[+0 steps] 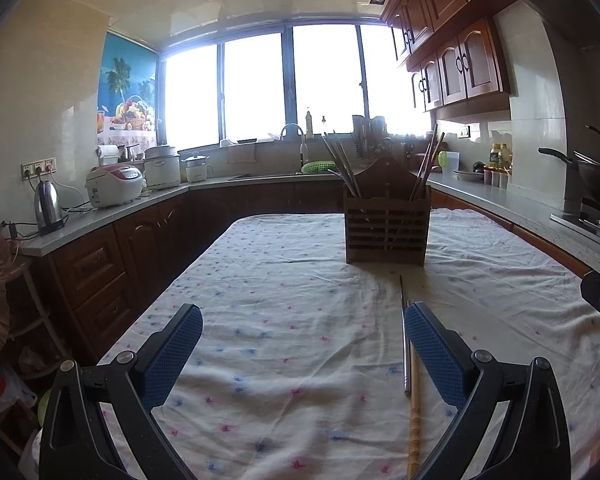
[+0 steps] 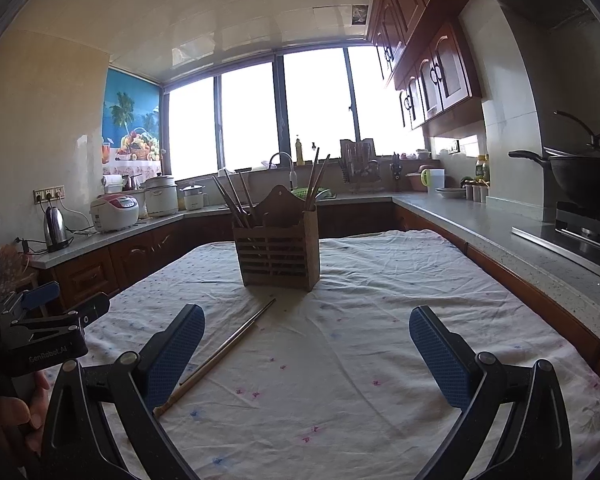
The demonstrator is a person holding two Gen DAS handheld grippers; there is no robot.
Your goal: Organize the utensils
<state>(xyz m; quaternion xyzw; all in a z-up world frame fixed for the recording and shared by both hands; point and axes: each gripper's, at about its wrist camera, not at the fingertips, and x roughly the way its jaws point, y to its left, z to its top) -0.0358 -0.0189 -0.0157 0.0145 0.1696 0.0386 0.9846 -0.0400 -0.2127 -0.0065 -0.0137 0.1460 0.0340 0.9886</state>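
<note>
A slatted wooden utensil holder (image 1: 386, 226) stands upright at the far end of the cloth-covered table (image 1: 284, 312), with several chopsticks in both its sides; it also shows in the right wrist view (image 2: 278, 252). A metal chopstick (image 1: 405, 344) and a wooden chopstick (image 1: 414, 420) lie side by side on the cloth, just left of my left gripper's right finger. In the right wrist view the metal chopstick (image 2: 244, 332) and the wooden chopstick (image 2: 204, 376) lie near my right gripper's left finger. My left gripper (image 1: 303, 320) is open and empty. My right gripper (image 2: 307, 320) is open and empty.
Kitchen counters (image 1: 112, 210) with a rice cooker (image 1: 114, 186), kettle (image 1: 49, 206) and pots run along the left and back. A stove with a wok (image 2: 584, 184) is on the right. My left gripper's body (image 2: 40, 332) shows at the right wrist view's left edge.
</note>
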